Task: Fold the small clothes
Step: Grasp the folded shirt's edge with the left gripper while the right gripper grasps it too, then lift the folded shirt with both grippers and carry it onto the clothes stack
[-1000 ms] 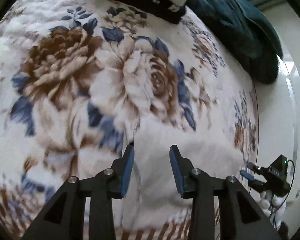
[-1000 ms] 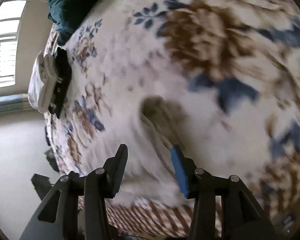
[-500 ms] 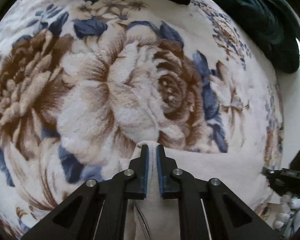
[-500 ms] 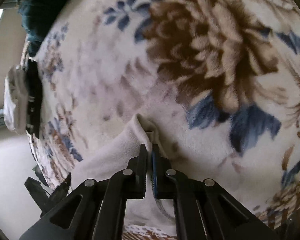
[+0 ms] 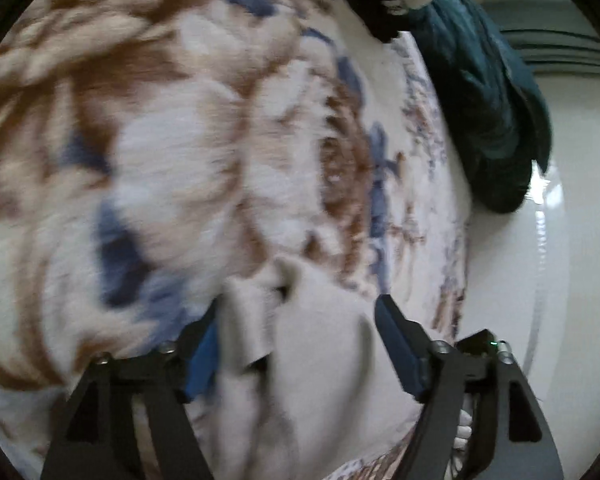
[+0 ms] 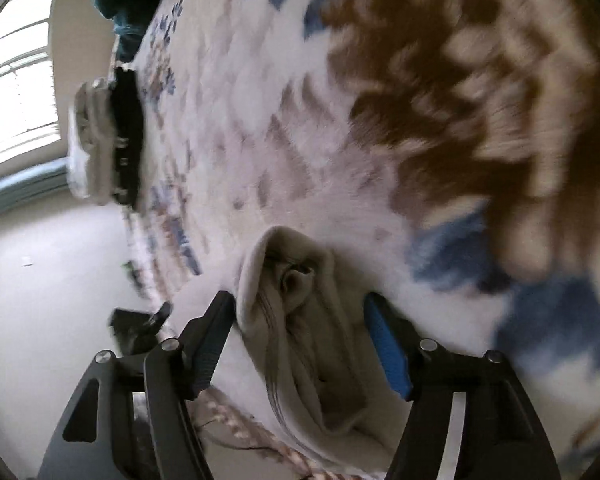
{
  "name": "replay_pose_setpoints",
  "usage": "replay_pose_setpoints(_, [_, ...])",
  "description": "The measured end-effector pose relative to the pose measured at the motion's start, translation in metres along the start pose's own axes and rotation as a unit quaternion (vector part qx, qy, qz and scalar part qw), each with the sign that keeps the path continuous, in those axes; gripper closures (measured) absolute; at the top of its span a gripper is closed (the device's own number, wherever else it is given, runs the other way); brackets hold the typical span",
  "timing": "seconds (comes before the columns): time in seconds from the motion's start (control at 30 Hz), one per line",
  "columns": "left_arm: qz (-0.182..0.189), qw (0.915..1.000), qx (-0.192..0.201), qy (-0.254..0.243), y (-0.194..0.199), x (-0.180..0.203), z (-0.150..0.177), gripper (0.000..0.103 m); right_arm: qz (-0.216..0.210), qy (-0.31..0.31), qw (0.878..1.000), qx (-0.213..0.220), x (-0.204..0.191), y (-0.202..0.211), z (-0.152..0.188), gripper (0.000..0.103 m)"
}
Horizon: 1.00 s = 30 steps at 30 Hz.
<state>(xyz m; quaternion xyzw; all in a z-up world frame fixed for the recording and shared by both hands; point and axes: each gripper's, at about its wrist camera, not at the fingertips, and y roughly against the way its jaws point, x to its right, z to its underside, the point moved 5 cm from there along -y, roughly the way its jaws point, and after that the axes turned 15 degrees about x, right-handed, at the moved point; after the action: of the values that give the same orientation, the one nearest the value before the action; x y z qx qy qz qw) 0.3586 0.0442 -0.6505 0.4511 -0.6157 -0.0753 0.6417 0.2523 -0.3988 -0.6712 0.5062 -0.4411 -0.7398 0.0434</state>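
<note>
I am holding both my left gripper (image 5: 296,336) and right gripper (image 6: 300,332) spread wide, the cream garment (image 6: 300,320) bunching loose between the fingers. I should be smoothing it before creasing. Beyond my fingertips the floral blanket (image 5: 180,140) is spreading; folded clothes (image 6: 104,140) far left.

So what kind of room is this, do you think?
Probably a bedroom: a plush floral blanket spread over what looks like a bed, a stack of folded clothes near its edge, and a window beyond.
</note>
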Motion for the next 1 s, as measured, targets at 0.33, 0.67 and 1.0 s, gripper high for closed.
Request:
replay_pose_setpoints(0.33, [-0.01,0.9955,0.005,-0.094,-0.006,0.038,0.003,0.082,-0.041,0.016,0.999,0.007,-0.019,-0.018,0.008,0.075])
replay_pose_setpoints(0.67, [0.003,0.9869,0.075,-0.142,0.096,0.096,0.005,0.083,-0.026,0.098,0.993,0.066,-0.097,0.033,0.038,0.079])
replay_pose_setpoints(1.0, [0.003,0.976,0.155,-0.153,0.218,0.148,-0.088,0.084,-0.069,0.152,0.984,0.068,-0.258,0.063,0.068,0.079])
